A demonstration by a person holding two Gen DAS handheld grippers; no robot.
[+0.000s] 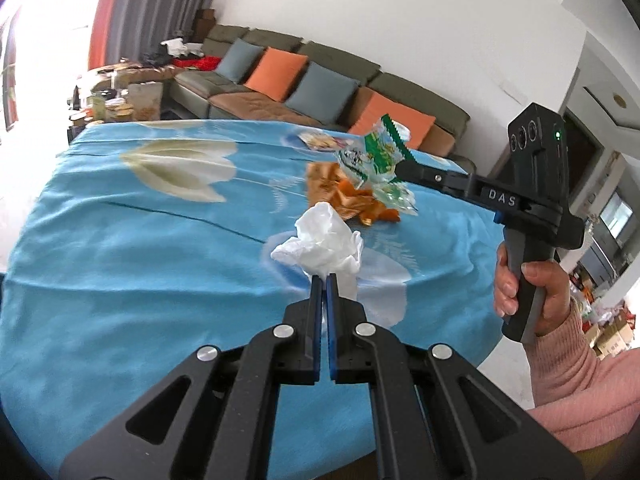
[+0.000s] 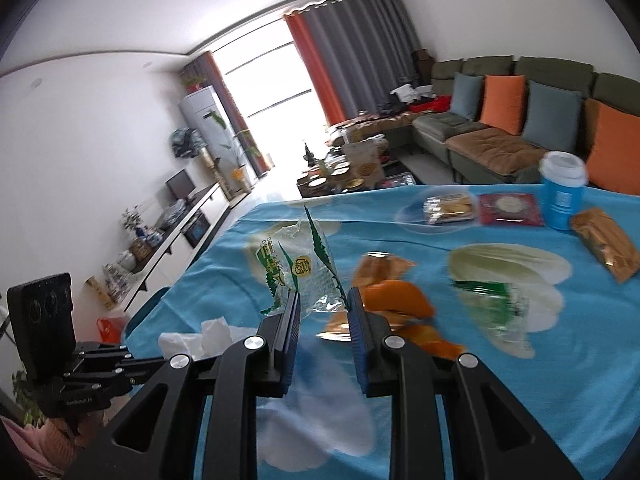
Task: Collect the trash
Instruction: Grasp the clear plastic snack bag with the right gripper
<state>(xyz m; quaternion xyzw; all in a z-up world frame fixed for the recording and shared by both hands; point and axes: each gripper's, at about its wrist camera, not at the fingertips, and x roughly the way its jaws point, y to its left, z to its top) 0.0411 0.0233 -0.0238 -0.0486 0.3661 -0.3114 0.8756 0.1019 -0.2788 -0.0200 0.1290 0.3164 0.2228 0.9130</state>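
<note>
Tissue [image 1: 320,240], soft and nearly weightless, hung pinched by a fold in the left gripper [image 1: 323,280]; the right gripper [image 2: 323,300] clamped a crinkly, slippery wrapper [image 2: 296,272] above the tablecloth's [image 1: 120,260] middle.

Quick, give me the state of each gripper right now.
Left gripper: shut on the crumpled white tissue.
Right gripper: closed on the clear green-printed wrapper, lifted off the table.

We see daylight flooding from the window [image 2: 264,92], blown out to white glare in both views. The tablecloth [image 1: 120,248] and wrappers [image 2: 496,300] show motion blur. Fisheye distortion bends the walls, and the picture corners are vignetted black.
</note>
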